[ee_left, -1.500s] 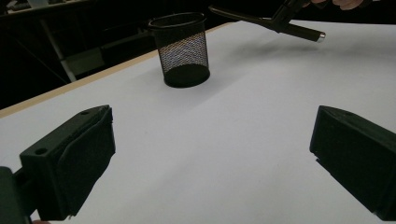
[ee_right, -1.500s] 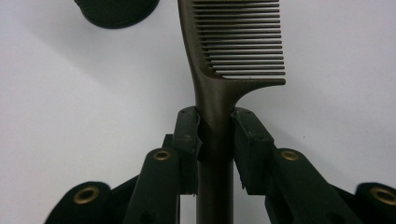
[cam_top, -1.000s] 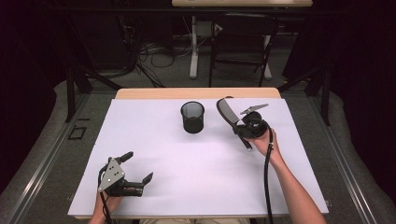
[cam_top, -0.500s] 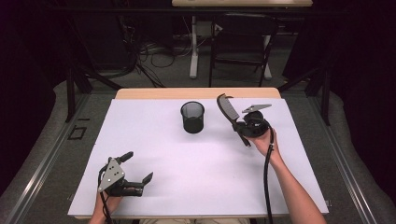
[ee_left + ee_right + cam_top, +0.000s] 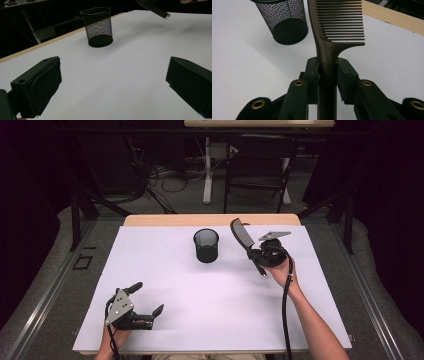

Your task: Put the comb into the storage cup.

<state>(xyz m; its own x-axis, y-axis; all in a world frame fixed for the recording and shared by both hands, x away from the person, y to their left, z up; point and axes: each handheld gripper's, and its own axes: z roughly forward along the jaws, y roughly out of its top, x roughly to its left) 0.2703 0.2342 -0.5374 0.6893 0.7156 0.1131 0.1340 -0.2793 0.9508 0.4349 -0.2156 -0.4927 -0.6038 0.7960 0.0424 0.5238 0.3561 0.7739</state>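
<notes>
Right hand-held gripper (image 5: 261, 254): jaws clamped on the handle of a dark comb (image 5: 242, 236). In the right gripper view the two pads (image 5: 314, 72) press the comb's (image 5: 337, 25) handle from both sides just below where the teeth begin. The comb stands clear of the surface (image 5: 210, 310), held above its far right part, toothed end pointing up and away from the person, handle end slanting down toward the person. The person's right hand (image 5: 280, 269) grips the tool from below; its cable trails back along the forearm.

Left hand-held gripper (image 5: 147, 305): jaws wide apart, nothing between them. The left gripper view shows bare white surface (image 5: 125, 82) between the two jaws. This gripper sits low at the near left corner, well apart from the other.

Black mesh cup (image 5: 206, 245): upright on the surface, left of the comb and near it but apart. Also seen in the left gripper view (image 5: 98, 27) and the right gripper view (image 5: 283, 20).

Limits of view: the comb's top is cut off in the right gripper view. In the left gripper view only the handle tip (image 5: 160, 12) enters at the top edge. Whether the cup holds anything cannot be made out.
</notes>
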